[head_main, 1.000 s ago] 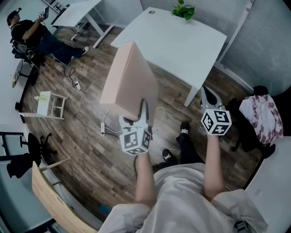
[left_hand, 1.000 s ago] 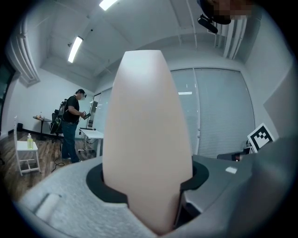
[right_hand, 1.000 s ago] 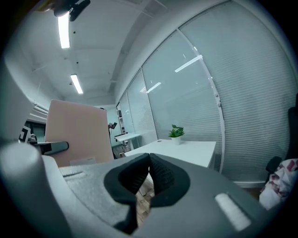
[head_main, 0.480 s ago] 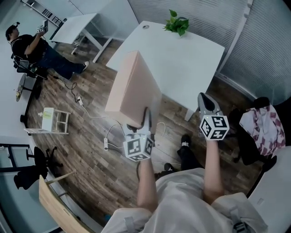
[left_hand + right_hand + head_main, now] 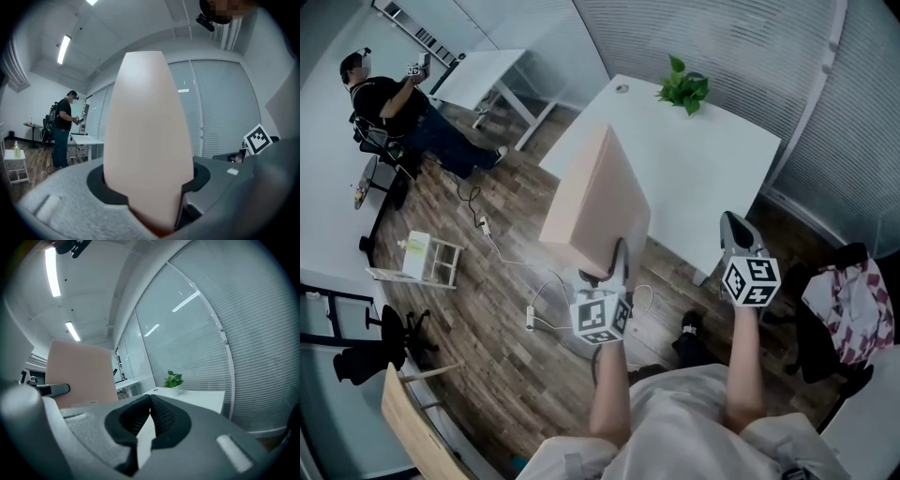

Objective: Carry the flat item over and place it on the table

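Pink flat board (image 5: 595,202) upright, clamped by left gripper (image 5: 607,265) jaws; right gripper (image 5: 733,225) jaws closed

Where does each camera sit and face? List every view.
Head view: on the head, steeply down at the white table; both forearms, left tool, right tool show.
Left gripper view: on the left tool, along jaws shut on the pink panel.
Right gripper view: on the right tool, toward the plant; jaws together, empty.
Shared: pink panel in all three.
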